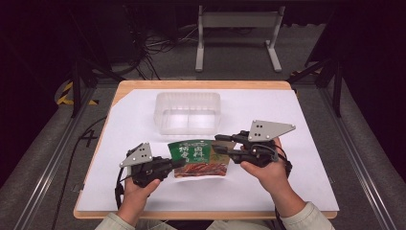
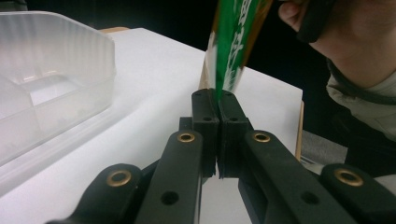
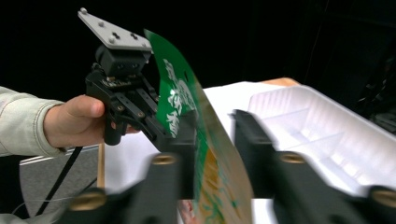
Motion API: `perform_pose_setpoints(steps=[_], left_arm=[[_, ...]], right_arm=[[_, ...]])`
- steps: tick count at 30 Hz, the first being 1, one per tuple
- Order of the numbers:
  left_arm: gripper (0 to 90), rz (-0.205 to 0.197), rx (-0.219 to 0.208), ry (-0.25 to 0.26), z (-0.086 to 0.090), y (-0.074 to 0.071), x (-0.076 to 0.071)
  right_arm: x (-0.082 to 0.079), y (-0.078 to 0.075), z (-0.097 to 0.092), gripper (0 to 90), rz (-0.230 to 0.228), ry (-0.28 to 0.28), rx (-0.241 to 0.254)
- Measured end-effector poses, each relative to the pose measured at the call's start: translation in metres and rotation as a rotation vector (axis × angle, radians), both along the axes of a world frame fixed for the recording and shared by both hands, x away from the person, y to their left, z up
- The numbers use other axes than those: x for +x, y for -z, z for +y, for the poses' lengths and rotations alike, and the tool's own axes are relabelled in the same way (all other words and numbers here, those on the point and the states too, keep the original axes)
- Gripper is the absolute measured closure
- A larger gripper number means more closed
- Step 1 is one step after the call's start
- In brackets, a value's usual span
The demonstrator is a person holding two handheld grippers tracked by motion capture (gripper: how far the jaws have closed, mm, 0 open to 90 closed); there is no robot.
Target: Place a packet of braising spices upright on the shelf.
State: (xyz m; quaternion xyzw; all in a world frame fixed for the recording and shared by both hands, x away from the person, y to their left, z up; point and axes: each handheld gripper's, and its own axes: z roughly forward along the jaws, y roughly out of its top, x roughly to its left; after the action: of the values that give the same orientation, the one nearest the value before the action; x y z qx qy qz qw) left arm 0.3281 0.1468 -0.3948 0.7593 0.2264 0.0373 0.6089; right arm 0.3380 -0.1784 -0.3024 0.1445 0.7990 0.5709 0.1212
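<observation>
A green and orange food packet (image 1: 200, 158) is held above the white surface (image 1: 287, 187), just in front of a clear plastic compartment tray (image 1: 188, 111). The left tongs (image 1: 178, 163) are pressed together, pinching the packet's left edge. The right tongs (image 1: 219, 143) stand spread, one jaw on either side of the packet's right edge.
</observation>
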Motion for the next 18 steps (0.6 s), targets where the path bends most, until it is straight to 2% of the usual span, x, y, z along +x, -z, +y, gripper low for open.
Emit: perform_pose_setpoints(steps=[1, 3, 5, 9, 12, 18], left_arm=[[88.7, -0.012, 0.008, 0.001, 0.001, -0.001, 0.001], [89.2, 0.002, -0.003, 0.01, 0.003, -0.001, -0.001], [89.4, -0.003, -0.011, 0.018, 0.004, -0.002, -0.001], [89.5, -0.006, -0.019, 0.021, 0.005, -0.004, -0.003], [89.4, -0.006, -0.02, 0.02, 0.006, -0.004, -0.002], [89.4, -0.008, -0.035, 0.025, 0.006, -0.004, -0.001]], right_arm=[[0.002, 0.003, 0.001, 52.8, 0.012, -0.007, 0.001], [0.008, 0.015, 0.004, 40.4, 0.039, -0.04, 0.035], [0.014, 0.028, 0.006, 35.1, 0.053, -0.059, 0.057], [0.025, 0.052, 0.008, 30.4, 0.117, -0.089, 0.082], [0.028, 0.063, 0.01, 31.0, 0.125, -0.106, 0.077], [0.029, 0.073, 0.019, 43.7, 0.106, -0.142, 0.033]])
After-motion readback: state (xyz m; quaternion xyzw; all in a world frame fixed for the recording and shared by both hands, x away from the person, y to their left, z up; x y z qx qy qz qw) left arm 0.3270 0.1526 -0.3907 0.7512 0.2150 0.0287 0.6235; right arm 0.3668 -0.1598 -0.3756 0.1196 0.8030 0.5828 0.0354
